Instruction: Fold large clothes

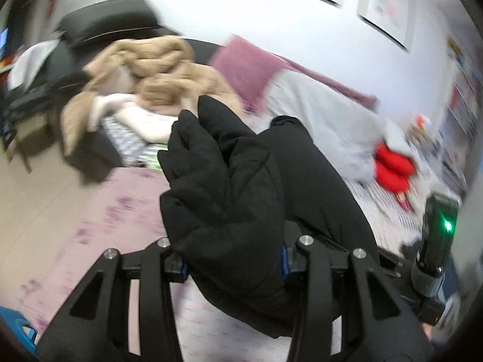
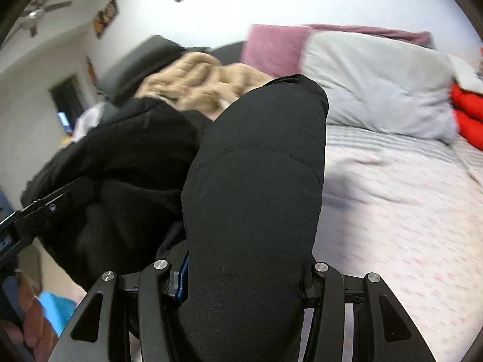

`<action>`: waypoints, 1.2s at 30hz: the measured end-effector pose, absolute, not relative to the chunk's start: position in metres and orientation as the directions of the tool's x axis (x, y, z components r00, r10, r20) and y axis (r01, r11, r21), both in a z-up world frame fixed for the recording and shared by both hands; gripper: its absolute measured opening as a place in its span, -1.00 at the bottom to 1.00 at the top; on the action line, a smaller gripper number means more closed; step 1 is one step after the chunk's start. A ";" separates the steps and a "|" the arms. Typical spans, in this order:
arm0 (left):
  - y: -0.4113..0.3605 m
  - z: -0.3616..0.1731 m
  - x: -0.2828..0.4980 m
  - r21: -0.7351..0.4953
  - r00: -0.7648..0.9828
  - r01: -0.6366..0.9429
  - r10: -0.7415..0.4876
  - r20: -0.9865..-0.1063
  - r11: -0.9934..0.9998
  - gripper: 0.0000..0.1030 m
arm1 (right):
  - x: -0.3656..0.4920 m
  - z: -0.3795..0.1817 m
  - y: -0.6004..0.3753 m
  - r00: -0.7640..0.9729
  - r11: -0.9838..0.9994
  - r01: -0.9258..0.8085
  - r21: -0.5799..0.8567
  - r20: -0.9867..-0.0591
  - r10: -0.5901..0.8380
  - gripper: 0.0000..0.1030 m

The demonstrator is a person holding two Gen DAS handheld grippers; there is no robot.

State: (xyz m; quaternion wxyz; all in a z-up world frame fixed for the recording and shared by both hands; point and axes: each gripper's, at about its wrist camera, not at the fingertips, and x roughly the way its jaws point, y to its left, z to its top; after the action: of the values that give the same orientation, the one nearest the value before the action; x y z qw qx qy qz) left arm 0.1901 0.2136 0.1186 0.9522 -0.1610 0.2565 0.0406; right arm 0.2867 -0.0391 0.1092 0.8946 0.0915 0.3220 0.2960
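Observation:
A large black padded jacket (image 1: 223, 187) fills the middle of both views. My left gripper (image 1: 234, 267) is shut on a bunched fold of it and holds it up over the bed. My right gripper (image 2: 244, 280) is shut on another thick part of the same jacket (image 2: 256, 181), which hangs between the two grippers. The left gripper also shows at the left edge of the right wrist view (image 2: 45, 208), and the right gripper at the right edge of the left wrist view (image 1: 434, 241). The fingertips are hidden by the cloth.
The bed (image 2: 407, 211) has a pink patterned sheet. A tan fleece garment (image 1: 163, 69) lies heaped at the head by a dark chair (image 1: 105, 27). A grey pillow (image 2: 377, 81), a purple pillow (image 2: 271, 48) and a red item (image 1: 392, 169) lie at the back. A blue stool (image 1: 15, 325) stands low left.

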 end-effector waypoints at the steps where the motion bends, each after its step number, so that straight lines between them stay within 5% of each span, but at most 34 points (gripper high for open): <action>1: 0.238 0.118 0.190 -0.304 0.863 -0.189 0.010 -0.506 0.934 -0.13 | 0.289 0.113 -0.020 0.608 0.793 -0.484 0.370 -0.509 0.609 -0.01; 7: 0.398 0.057 0.197 -0.495 0.800 -0.370 -0.001 -0.600 0.786 0.03 | 0.309 0.070 0.092 0.458 0.649 -0.427 0.630 -0.469 0.756 0.01; 12: 0.449 -0.074 0.222 -0.460 0.568 -0.584 -0.069 -0.820 0.669 0.23 | 0.297 -0.042 0.139 0.278 0.668 -0.220 0.711 -0.610 0.742 0.30; 17: 0.484 -0.096 0.194 -0.669 0.679 -0.604 -0.160 -0.716 0.433 0.40 | 0.304 -0.059 0.114 0.163 0.522 -0.251 0.815 -0.496 0.853 0.51; 20: 0.488 -0.093 0.184 -0.683 0.681 -0.641 -0.151 -0.717 0.351 0.44 | 0.303 -0.065 0.089 0.163 0.490 -0.224 0.842 -0.464 0.871 0.53; 27: 0.464 -0.047 0.166 -0.462 0.555 -0.747 0.067 -0.829 0.478 0.46 | 0.308 -0.030 0.054 0.241 0.630 -0.324 0.706 -0.582 0.777 0.54; 32: 0.387 0.008 0.147 -0.234 0.525 -0.706 0.273 -0.806 0.668 0.49 | 0.273 0.020 0.042 0.311 0.668 -0.509 0.543 -0.608 0.731 0.54; 36: 0.313 0.033 0.125 -0.112 0.563 -0.627 0.349 -0.749 0.771 0.82 | 0.229 0.054 0.034 0.352 0.618 -0.664 0.421 -0.552 0.755 0.66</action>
State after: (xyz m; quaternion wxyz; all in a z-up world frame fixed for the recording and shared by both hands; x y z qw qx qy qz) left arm 0.1249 0.3127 0.0329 0.8640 -0.1867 0.3726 0.2825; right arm 0.2286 0.0336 0.0541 0.8199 0.0619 0.3695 0.4328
